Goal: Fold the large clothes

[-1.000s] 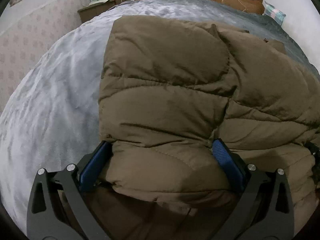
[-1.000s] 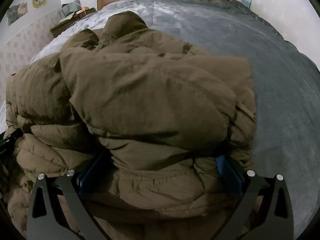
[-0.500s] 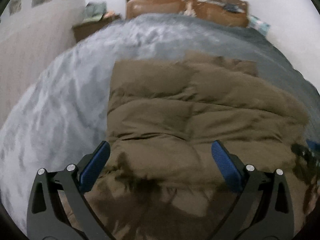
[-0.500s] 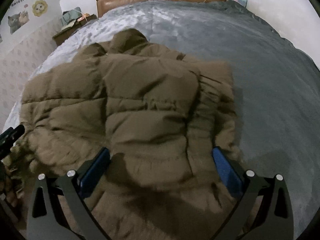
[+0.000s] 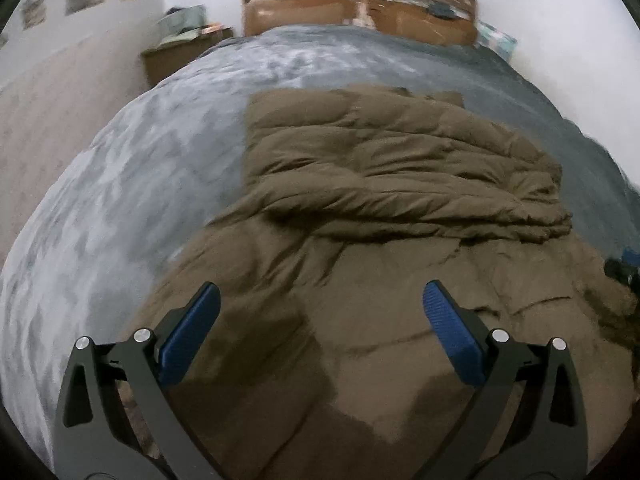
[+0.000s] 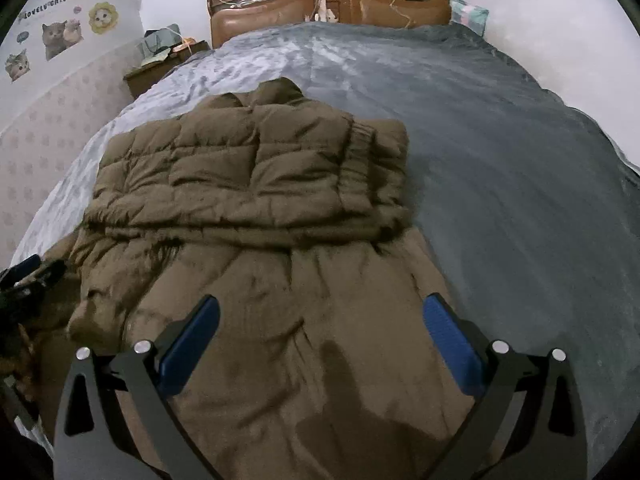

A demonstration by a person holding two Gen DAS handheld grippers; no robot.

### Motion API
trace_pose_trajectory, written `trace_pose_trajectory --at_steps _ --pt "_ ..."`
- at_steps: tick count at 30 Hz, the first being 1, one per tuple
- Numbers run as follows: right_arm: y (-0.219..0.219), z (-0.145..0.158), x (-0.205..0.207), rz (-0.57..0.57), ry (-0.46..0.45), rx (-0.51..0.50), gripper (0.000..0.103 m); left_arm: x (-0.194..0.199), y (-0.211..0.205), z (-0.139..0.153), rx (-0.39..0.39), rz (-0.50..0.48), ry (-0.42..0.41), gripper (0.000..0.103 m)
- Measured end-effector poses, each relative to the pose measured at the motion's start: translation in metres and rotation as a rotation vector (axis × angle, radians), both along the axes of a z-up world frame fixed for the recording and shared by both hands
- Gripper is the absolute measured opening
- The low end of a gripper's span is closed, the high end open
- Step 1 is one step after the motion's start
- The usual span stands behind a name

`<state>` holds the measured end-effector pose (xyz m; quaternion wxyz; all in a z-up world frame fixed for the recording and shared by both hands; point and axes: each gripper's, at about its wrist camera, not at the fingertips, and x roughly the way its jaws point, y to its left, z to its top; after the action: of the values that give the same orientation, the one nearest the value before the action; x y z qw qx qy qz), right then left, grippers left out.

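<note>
A brown quilted puffer jacket (image 5: 380, 184) lies on the grey bed cover, its far part folded over the near part, and the fold edge runs across the middle (image 6: 248, 232). My left gripper (image 5: 320, 312) hovers open above the jacket's near half, with nothing between its blue pads. My right gripper (image 6: 320, 320) is open too, above the jacket's near right part, holding nothing. The other gripper shows at the right edge (image 5: 624, 268) of the left wrist view and at the left edge (image 6: 28, 276) of the right wrist view.
The grey bed cover (image 6: 500, 168) spreads wide to the right of the jacket and to its left (image 5: 120, 184). A brown headboard (image 6: 328, 4) stands at the far end, and a cluttered nightstand (image 6: 164, 64) sits at the far left by the wall.
A second ago both grippers had jacket bulk between their open fingers. Both have since pulled back and up, the folded part has dropped flat, and the fingers stand apart with nothing in them.
</note>
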<state>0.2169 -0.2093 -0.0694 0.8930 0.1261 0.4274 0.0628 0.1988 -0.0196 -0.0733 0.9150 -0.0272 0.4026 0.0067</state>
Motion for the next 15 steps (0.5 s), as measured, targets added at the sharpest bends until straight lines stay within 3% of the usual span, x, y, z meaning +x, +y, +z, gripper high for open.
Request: trace_pose_trajectory --at_steps 4,9,15 --pt "-0.004 0.009 -0.031 -0.008 -0.029 -0.020 0.101 -0.035 0.023 0.012 -0.050 0.043 -0.013 0.100" --pt "-0.007 0.015 -0.060 0.001 -0.052 -0.042 0.101 -0.063 0.042 0.019 0.013 0.091 -0.033 0.100" --pt "-0.016 0.020 -0.083 0.014 -0.069 -0.043 0.101 -0.077 0.069 0.023 -0.032 0.145 -0.019 0.100"
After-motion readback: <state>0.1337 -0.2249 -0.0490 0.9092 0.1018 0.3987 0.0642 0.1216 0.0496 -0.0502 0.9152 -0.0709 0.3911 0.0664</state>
